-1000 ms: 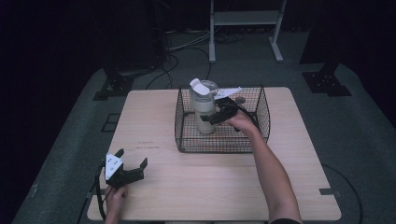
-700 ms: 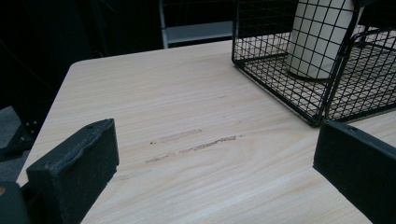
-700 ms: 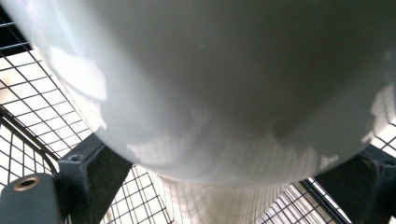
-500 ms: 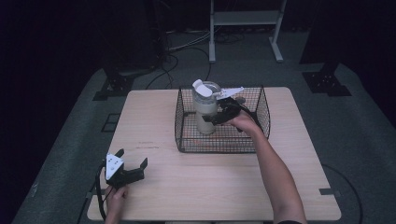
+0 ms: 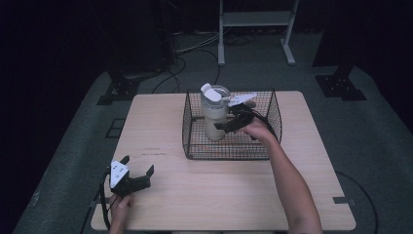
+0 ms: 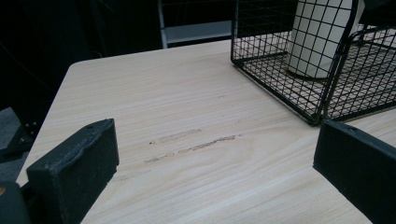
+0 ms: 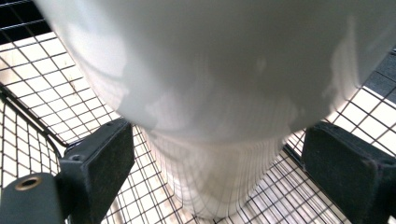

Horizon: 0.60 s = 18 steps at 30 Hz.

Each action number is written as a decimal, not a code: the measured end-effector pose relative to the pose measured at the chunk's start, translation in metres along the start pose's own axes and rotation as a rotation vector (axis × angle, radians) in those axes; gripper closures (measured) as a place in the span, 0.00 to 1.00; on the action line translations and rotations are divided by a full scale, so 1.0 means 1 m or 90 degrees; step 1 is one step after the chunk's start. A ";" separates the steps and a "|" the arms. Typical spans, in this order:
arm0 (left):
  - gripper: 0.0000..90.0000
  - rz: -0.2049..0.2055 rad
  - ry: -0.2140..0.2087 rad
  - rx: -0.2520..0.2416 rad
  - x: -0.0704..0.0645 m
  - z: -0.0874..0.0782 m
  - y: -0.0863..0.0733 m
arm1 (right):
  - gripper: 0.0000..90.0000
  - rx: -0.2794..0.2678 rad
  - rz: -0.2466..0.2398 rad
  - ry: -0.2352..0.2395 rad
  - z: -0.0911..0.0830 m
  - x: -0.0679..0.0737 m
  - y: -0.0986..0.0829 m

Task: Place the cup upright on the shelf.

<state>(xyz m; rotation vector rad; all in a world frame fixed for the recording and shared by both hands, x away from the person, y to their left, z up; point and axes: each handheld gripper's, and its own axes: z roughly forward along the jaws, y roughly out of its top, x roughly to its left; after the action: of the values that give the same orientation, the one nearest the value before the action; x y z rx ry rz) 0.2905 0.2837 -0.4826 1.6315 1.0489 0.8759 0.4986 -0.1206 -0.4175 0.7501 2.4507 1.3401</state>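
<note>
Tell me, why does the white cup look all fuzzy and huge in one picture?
In the right gripper view the cup sits so close to the camera that it blurs and bulges, between the right tool jaws. In the high view it looks small and sharper. The left gripper view shows the table crisply; the room behind is dark.

Your right gripper (image 5: 225, 126) has barely shifted over the last second: it sits a touch lower and nearer the tumbler's (image 5: 215, 113) side, inside the wire basket (image 5: 229, 152). Its jaws now stand spread on either side of the cup's body, not pressing it. Your left gripper (image 5: 138, 171) has edged slightly toward the table's (image 5: 204, 195) left corner.
</note>
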 end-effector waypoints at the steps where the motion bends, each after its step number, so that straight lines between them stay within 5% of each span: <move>1: 0.00 0.000 0.000 0.000 0.000 0.000 0.000 | 0.10 0.001 0.000 -0.001 -0.002 0.001 0.000; 18: 0.00 0.002 0.000 0.001 -0.001 0.000 0.000 | 0.10 0.011 0.040 -0.018 -0.043 0.004 0.001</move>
<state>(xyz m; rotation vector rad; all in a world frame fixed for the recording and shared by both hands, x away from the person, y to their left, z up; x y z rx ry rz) 0.2902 0.2829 -0.4828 1.6343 1.0478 0.8770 0.4763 -0.1485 -0.3928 0.8511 2.4390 1.3220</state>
